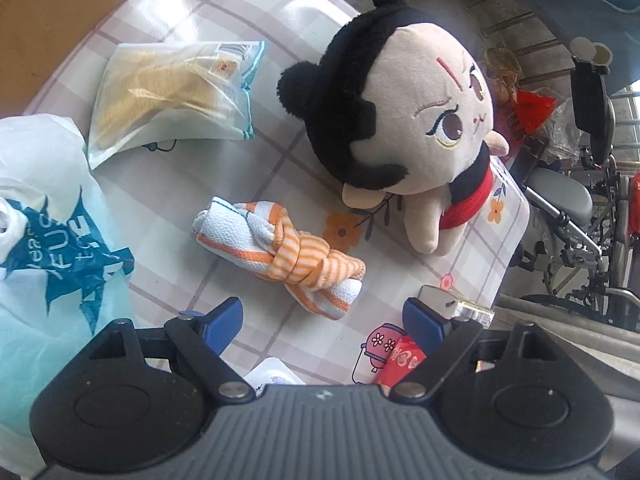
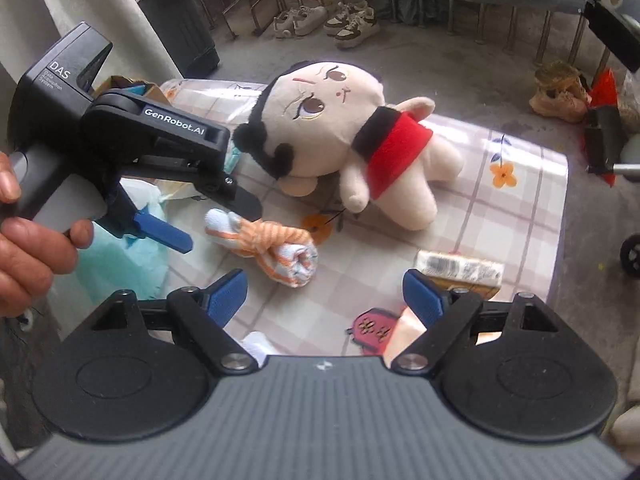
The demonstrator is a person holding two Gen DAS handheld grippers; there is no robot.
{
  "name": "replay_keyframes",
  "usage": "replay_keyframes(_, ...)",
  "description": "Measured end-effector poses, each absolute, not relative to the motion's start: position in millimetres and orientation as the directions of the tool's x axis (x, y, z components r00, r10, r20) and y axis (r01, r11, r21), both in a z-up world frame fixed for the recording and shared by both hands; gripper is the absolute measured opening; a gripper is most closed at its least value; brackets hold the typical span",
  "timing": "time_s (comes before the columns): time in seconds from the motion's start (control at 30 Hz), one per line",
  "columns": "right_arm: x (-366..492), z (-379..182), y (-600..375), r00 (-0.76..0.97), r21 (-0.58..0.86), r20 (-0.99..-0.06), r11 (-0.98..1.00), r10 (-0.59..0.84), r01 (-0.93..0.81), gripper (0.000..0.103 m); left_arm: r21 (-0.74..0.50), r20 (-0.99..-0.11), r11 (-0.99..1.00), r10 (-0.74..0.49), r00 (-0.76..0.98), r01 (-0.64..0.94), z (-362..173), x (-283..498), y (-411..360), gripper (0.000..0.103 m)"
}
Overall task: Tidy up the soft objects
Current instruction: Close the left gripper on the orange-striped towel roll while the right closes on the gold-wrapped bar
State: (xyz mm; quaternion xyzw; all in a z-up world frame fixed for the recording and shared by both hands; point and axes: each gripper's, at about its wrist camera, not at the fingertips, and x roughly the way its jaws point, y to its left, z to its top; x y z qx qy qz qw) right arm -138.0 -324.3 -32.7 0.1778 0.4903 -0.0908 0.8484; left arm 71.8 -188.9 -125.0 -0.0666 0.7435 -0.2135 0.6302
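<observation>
A knotted orange-and-white towel roll (image 1: 280, 252) lies on the checked tablecloth (image 1: 224, 184), just ahead of my open, empty left gripper (image 1: 322, 318). A plush doll (image 1: 404, 120) with black hair and a red collar lies on its side beyond the roll. In the right wrist view the roll (image 2: 268, 250) lies ahead and left of my open, empty right gripper (image 2: 324, 294), with the doll (image 2: 344, 140) behind it. The left gripper (image 2: 160, 184) hovers to the left of the roll there.
A clear bag of yellow cloth (image 1: 172, 92) and a white-and-teal plastic bag (image 1: 52, 236) lie at the left. A cardboard box (image 1: 52, 12) stands far left. A small barcoded box (image 2: 460, 270) and a red packet (image 1: 400, 364) lie near the table's right edge. Shoes (image 2: 328, 20) on the floor.
</observation>
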Motion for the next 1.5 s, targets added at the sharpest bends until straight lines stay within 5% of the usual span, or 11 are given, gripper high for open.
replay_keyframes(0.37, -105, -85, -378, 0.33, 0.019, -0.944, 1.0, 0.019, -0.002, 0.085, -0.317, -0.915, 0.948, -0.314, -0.254, -0.032, -170, 82, -205, 0.088)
replay_keyframes(0.6, -99, -110, -375, 0.267, -0.004, -0.963, 0.985, 0.043, -0.174, 0.079, -0.28, -0.922, 0.956, -0.293, -0.252, -0.086, -185, 84, -210, 0.07)
replay_keyframes(0.93, -96, -113, -380, 0.24, 0.039, -0.967, 0.977, 0.09, -0.21, 0.071, -0.249, -0.937, 0.965, -0.262, -0.233, -0.086, -193, 76, -217, 0.059)
replay_keyframes(1.17, -94, -109, -380, 0.218, 0.05, -0.97, 0.969, 0.105, -0.242, 0.071, -0.227, -0.951, 0.973, -0.229, -0.206, -0.035, -186, 67, -221, 0.042)
replay_keyframes(1.5, -90, -101, -398, 0.224, 0.068, -0.968, 0.981, 0.109, -0.181, 0.052, -0.309, -0.916, 0.951, -0.304, -0.262, -0.023, -177, 53, -236, 0.041)
